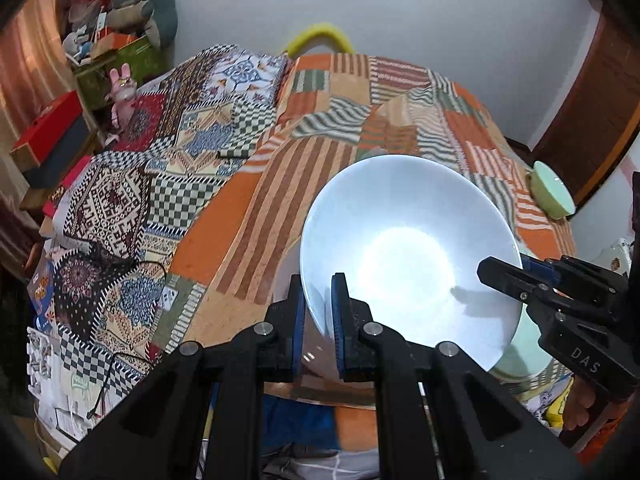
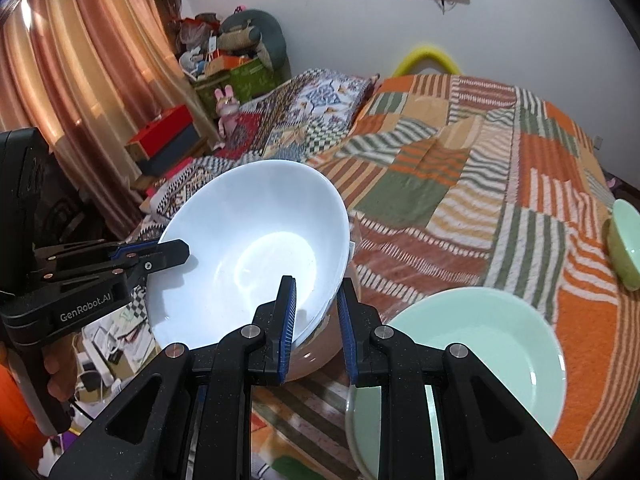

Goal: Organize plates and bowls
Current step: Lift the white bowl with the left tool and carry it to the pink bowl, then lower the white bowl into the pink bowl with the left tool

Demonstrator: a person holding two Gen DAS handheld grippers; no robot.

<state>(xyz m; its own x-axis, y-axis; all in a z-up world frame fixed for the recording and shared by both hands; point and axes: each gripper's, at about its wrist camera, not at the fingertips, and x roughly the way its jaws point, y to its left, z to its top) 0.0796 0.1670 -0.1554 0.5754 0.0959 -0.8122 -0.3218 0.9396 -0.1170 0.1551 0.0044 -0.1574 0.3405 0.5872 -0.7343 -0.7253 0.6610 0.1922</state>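
A large white bowl (image 1: pixel 408 252) is held tilted above the bed by both grippers; it also shows in the right wrist view (image 2: pixel 248 248). My left gripper (image 1: pixel 318 312) is shut on its near-left rim, and shows in the right wrist view (image 2: pixel 176 252). My right gripper (image 2: pixel 316 312) is shut on the bowl's right rim, and shows in the left wrist view (image 1: pixel 500 276). A pale green plate (image 2: pixel 472 352) lies on the bed below the right gripper. A small green bowl (image 1: pixel 554 192) sits at the bed's right edge, also in the right wrist view (image 2: pixel 626 244).
The bed carries an orange striped patchwork blanket (image 1: pixel 320 128) and a patterned quilt (image 1: pixel 160 168) on its left. Boxes, a pink toy rabbit (image 1: pixel 122 96) and clutter stand along the left by the curtain (image 2: pixel 80 80). A brown door (image 1: pixel 592 112) is at right.
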